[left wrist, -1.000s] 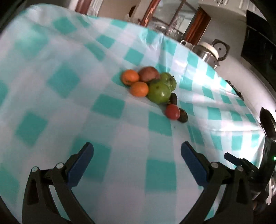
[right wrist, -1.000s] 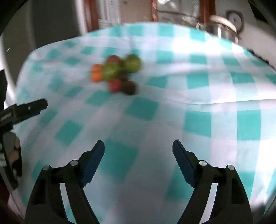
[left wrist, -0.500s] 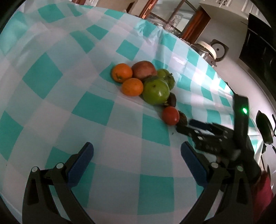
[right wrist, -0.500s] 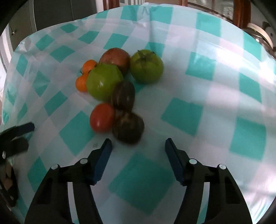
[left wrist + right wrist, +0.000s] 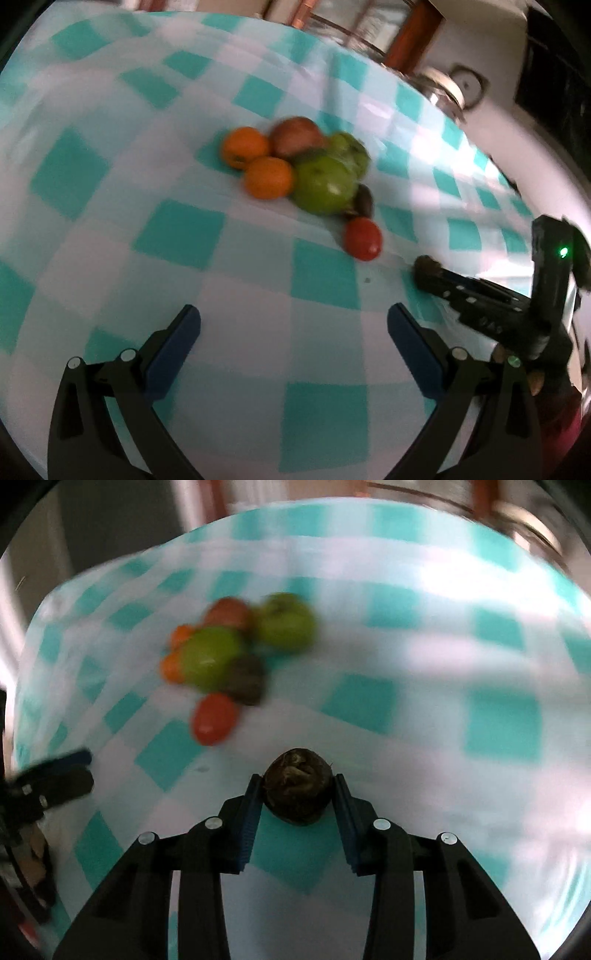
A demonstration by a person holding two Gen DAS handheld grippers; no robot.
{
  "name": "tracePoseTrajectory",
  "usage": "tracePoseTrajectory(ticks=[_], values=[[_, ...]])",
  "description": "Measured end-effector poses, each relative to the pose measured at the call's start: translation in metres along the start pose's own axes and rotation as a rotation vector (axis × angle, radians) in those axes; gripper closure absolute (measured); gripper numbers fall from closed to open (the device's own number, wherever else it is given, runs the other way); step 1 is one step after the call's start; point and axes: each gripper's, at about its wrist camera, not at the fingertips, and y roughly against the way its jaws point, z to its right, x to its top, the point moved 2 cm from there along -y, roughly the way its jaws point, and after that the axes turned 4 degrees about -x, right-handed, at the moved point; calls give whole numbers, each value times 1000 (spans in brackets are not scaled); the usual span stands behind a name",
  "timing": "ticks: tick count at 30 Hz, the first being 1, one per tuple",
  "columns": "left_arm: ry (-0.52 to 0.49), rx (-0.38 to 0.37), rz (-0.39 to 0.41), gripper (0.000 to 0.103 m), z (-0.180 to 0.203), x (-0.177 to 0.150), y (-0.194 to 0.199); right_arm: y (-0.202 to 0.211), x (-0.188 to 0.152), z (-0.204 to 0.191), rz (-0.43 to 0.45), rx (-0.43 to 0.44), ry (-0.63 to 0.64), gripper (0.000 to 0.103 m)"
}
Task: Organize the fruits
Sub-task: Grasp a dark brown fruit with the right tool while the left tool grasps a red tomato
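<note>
Currently a dark brown wrinkled round fruit (image 5: 297, 785) is clamped between the closed-in jaws of the right gripper (image 5: 297, 794), just clear of the pile, presumably for sorting by kind. The left gripper (image 5: 293, 328) is held wide open, empty, over the teal-and-white checked bench cloth (image 5: 177, 229). Oranges, green tomatoes and a small red tomato (image 5: 362, 238) are left clustered. No container is seen.

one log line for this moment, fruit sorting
right gripper: shut on dark brown fruit, apart from pile | left gripper: open, empty | red tomato: on tablecloth
</note>
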Motion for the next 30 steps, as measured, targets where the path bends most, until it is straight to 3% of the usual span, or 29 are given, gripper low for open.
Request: tracePoseTrajectory(ticks=[3, 8, 11, 13, 22, 30], values=[[-33, -5, -25, 2, 26, 11, -27, 6, -6, 21, 15, 19, -110, 64], [-60, 73, -37, 4, 53, 38, -68, 10, -9, 30, 23, 28, -148, 64], [-130, 136, -54, 31, 65, 45, -81, 9, -7, 34, 25, 53, -168, 64], [-175, 122, -66, 69, 71, 41, -80, 10, -7, 35, 27, 64, -175, 64], [-131, 24, -7, 70, 67, 6, -38, 8, -7, 41, 31, 111, -209, 64], [-106, 33, 16, 70, 64, 0, -23, 8, -7, 46, 35, 146, -244, 64]])
